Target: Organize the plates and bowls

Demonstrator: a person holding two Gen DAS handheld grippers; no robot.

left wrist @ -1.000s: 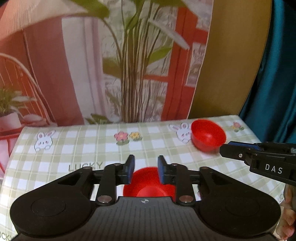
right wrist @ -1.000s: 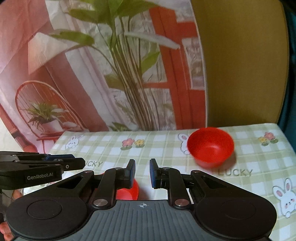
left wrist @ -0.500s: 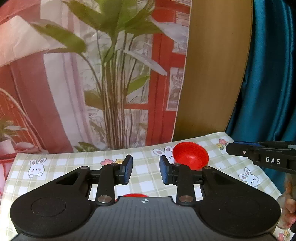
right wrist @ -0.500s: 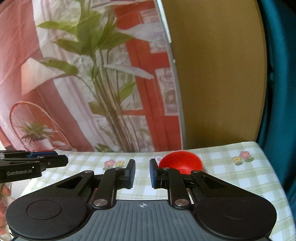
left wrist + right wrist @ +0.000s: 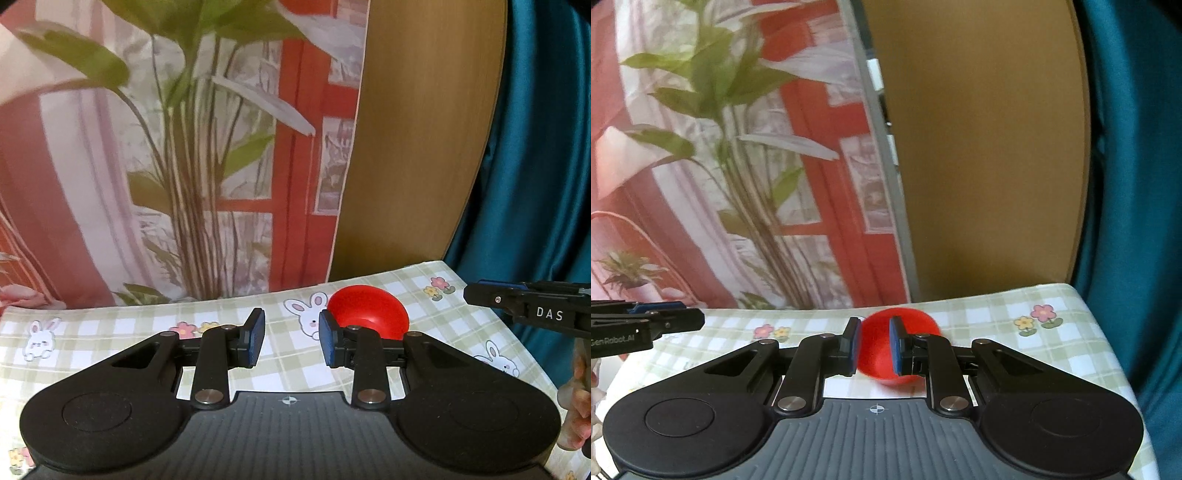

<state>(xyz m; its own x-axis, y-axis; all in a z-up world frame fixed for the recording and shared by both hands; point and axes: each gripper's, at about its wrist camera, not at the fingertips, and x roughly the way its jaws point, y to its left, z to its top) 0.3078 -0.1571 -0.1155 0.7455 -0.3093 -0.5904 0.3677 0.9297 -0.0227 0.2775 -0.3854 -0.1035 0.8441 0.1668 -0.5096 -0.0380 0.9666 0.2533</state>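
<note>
The left tongs [image 5: 289, 341] point forward and somewhat down over the bench [image 5: 110, 332], which wears a green checked cloth printed with rabbits and flowers. Their blue-padded jaws stand moderately apart with nothing between them; only the cloth shows in the gap. Beyond the right jaw of this pair sits a red bowl [image 5: 369, 314], resting on the bench near its far right corner, partly hidden behind that jaw's linkage and clear of the pads.

The right tongs [image 5: 874, 345] are likewise angled forward and downward, held level from side to side. Their jaws stand close together, leaving a narrow gap. The red bowl [image 5: 875, 354] shows through that gap and to either side of the pads, blurred, lying farther along the bench than the tips; the pads do not appear to press on it.

Each tool shows in the other's view: the right tongs [image 5: 517, 306] reach in from the right edge of the left camera, with a person's hand [image 5: 576, 402] below them, and the left tongs [image 5: 646, 325] reach in from the left edge of the right camera. A printed backdrop [image 5: 166, 147] with a leafy plant hangs behind the bench, beside a brown panel [image 5: 424, 147] and a teal curtain [image 5: 535, 166].
</note>
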